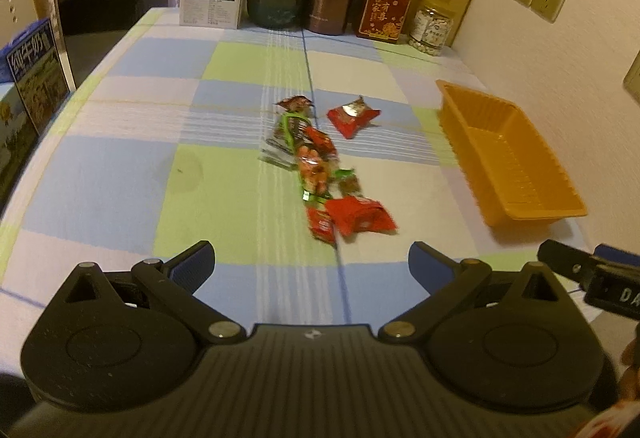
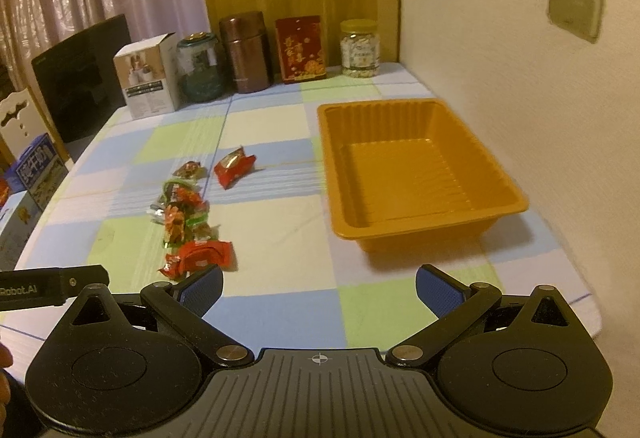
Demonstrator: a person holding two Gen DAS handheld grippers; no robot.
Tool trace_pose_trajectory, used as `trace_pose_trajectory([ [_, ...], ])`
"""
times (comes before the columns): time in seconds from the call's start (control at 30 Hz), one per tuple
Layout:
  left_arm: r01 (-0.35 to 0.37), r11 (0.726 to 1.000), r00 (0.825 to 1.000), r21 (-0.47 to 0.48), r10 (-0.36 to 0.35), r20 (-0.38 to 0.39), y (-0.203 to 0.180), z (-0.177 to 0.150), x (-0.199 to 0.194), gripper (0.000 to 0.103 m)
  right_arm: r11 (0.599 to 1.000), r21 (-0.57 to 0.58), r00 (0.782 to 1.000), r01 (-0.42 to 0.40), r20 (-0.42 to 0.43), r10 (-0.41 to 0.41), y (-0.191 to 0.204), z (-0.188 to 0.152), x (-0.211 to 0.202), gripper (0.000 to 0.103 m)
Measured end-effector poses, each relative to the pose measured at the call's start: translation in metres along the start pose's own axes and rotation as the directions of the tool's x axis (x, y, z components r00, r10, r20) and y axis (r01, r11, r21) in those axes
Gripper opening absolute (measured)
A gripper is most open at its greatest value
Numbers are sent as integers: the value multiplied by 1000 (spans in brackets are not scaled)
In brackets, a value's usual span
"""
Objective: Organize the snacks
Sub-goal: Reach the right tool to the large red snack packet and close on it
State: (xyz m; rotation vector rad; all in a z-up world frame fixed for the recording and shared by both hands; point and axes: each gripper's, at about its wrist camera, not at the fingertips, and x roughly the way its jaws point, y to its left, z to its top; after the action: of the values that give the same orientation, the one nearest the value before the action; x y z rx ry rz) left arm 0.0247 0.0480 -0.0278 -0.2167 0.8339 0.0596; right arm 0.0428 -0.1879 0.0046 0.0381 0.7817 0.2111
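Snacks (image 2: 188,216) are lying in a row on the checked tablecloth (image 2: 280,238), left of the orange tray (image 2: 500,216), not touching it. The left gripper (image 1: 312,262) and right gripper (image 2: 319,288) are both hanging wide open, holding nothing

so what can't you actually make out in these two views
- Snack pile, left wrist view: motion blur smears the wrappers, so the count and print are unreadable.
- Blue carton, left wrist view: cut off by the left edge.
- Orange tray, left wrist view: its near wall hides part of the floor.
- Red box, right wrist view: lettering too small.
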Motion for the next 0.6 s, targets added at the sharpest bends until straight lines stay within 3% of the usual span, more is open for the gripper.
trace_pose_trajectory([
  [0.27, -50, 998, 999, 29, 51, -19, 26, -1, 36, 91, 994, -37, 994, -101, -45, 99, 24, -4, 53, 89],
  [0.6, -41, 999, 999, -11, 41, -32, 51, 6, 67, 83, 976, -91, 978, -198, -87, 190, 59, -8, 119, 77],
])
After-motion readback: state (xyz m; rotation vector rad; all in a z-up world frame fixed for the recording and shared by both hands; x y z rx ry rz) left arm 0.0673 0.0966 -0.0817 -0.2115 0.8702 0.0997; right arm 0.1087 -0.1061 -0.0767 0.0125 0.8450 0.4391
